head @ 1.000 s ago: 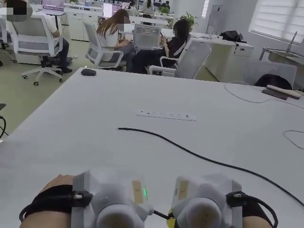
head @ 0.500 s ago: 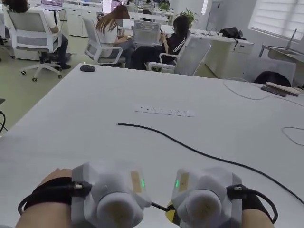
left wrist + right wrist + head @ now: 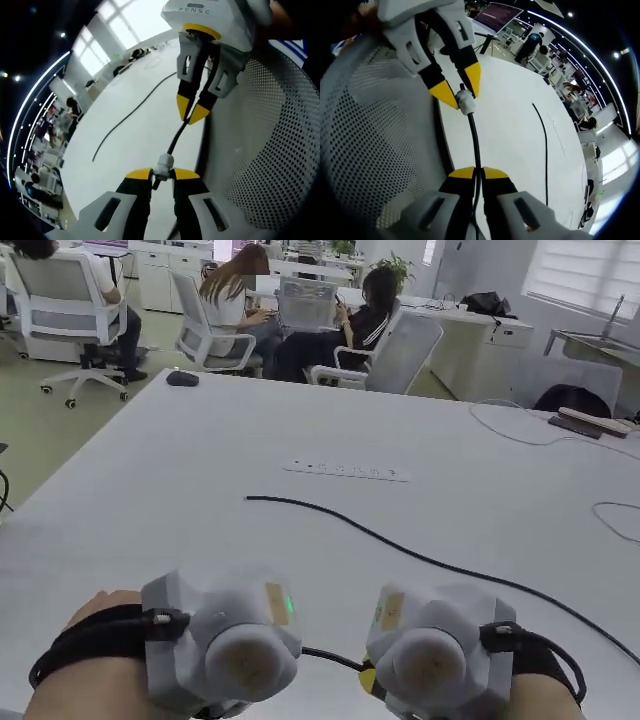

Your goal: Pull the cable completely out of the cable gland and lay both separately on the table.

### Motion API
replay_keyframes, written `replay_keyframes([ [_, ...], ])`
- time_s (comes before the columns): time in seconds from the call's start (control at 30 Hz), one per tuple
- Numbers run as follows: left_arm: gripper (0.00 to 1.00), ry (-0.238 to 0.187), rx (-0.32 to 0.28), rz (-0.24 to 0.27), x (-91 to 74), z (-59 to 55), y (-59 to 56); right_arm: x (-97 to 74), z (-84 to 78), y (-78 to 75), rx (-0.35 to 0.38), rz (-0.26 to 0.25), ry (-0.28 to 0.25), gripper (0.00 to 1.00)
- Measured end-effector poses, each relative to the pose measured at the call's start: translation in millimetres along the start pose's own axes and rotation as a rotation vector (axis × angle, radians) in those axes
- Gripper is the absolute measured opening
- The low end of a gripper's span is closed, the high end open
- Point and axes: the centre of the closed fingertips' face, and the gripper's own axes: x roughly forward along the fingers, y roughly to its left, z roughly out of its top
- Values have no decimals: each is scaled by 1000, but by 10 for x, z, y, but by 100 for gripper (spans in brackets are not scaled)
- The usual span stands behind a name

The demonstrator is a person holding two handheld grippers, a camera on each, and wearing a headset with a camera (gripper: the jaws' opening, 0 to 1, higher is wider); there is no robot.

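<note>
With the left gripper (image 3: 156, 174) clamped on the cable gland (image 3: 163, 164) and the right gripper (image 3: 476, 173) pinching the cable (image 3: 473, 135) just beyond it, a straight, steady pull apart should free it cleanly.

A power strip (image 3: 345, 472) lies on the white table (image 3: 200, 460). A dark mouse (image 3: 182, 379) sits near its far edge.

L tongs (image 3: 162, 174) & R tongs (image 3: 476, 172) drawn wider apart, longer cable (image 3: 328, 654) stretch showing btwn
</note>
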Motion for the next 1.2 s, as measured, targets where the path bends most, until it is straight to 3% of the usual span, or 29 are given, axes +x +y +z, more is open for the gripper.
replay_keyframes([
  [0.13, 17, 19, -33, 27, -12, -55, 80, -26, -75, -107, 21, -51, 34, 3],
  [0.27, 17, -8, -83, 33, -34, -28, 114, -38, -106, -157, 45, -71, 41, 3],
  [0.37, 17, 0, -98, 50, -38, -62, 156, -51, -139, -201, 62, -91, 51, 3],
  [0.43, 17, 0, -140, 58, -44, -85, 193, -63, -154, -229, 68, -104, 56, 3],
  [0.53, 16, 29, -179, 69, -57, -173, 241, -106, -189, -324, 95, -148, 61, 2],
  [0.6, 17, -16, -197, 55, -63, -94, 225, -113, -174, -329, 111, -144, 50, 2],
  [0.73, 17, -7, -170, 47, -50, -88, 191, -121, -158, -324, 117, -128, 36, 3],
  [0.83, 17, -10, -166, 55, -60, -88, 224, -74, -56, -281, 194, -34, -31, 3],
  [0.93, 17, -14, -187, 44, -57, -100, 216, 11, -35, -424, 197, 16, -41, 3],
  [1.0, 17, -15, -177, 41, -55, -89, 203, 78, 18, -623, 214, 37, -60, 3],
  [1.13, 17, -14, -171, 38, -51, -87, 194, 292, 143, -1163, 300, 53, -123, 3],
  [1.2, 17, -16, -175, 42, -53, -87, 206, 475, 121, -1443, 388, 57, -128, 3],
])
